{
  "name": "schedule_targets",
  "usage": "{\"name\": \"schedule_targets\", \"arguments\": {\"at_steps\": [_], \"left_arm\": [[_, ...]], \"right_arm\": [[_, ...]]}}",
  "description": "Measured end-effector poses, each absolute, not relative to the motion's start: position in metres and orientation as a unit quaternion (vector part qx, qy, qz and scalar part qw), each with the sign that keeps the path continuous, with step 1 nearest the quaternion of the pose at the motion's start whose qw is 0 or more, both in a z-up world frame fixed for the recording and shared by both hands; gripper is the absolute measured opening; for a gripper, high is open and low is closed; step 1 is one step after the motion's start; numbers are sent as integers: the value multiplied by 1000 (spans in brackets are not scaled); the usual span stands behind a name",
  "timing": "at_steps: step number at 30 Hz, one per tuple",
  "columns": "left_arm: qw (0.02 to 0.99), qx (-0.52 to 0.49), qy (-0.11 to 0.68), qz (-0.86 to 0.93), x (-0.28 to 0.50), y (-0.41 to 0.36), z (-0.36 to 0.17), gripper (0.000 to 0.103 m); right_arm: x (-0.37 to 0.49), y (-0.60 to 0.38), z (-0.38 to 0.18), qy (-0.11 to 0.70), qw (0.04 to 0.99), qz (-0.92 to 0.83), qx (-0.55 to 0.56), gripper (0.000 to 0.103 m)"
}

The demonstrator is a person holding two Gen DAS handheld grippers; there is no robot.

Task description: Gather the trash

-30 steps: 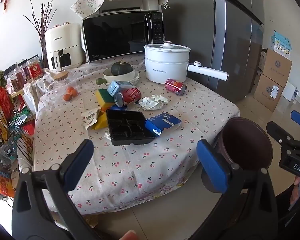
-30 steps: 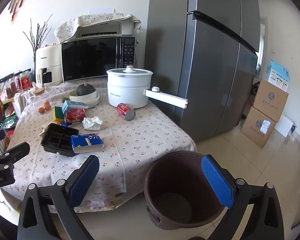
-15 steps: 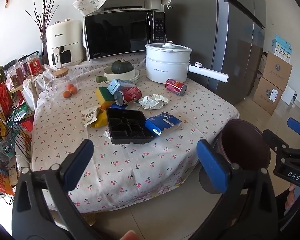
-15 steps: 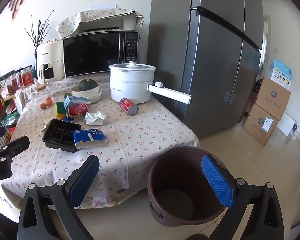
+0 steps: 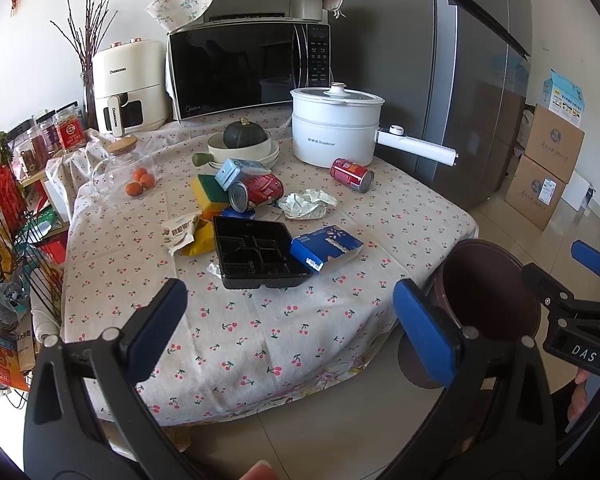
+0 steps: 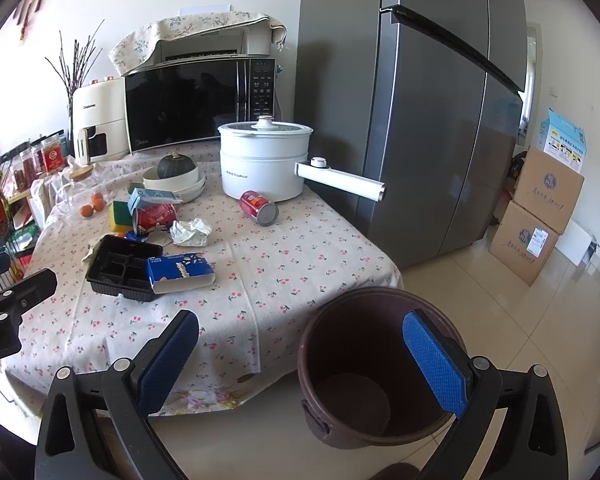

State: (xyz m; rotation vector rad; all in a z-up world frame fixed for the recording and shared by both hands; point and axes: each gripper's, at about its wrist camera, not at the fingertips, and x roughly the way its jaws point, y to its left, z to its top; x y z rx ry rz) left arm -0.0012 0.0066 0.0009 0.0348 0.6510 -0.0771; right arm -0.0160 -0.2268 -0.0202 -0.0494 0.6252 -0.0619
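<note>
Shiny things, soft things, crinkly things

The tablecloth [image 5: 260,332] is soft cloth with little cherries. The black tray [image 5: 256,252] is shiny plastic. The red cans [image 5: 352,175] are smooth metal (one end looks silver). The fridge [image 6: 420,100] is grey and glossy. The brown bin [image 6: 364,360] looks like dull plastic. The crumpled wrapper [image 5: 306,204] is crinkly.

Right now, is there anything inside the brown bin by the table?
The brown bin looks empty: its bare bottom shows in the right wrist view. The right gripper, open, has one finger in front of part of the inside wall, so that bit is hidden.
</note>
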Motion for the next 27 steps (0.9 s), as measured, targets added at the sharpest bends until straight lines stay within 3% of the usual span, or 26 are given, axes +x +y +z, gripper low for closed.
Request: {"name": "schedule_targets", "arguments": {"at_steps": [27], "left_arm": [[947, 18, 319, -37, -1, 8, 2, 102]], "right_arm": [[-16, -228, -20, 309, 950, -30, -25, 103]]}}
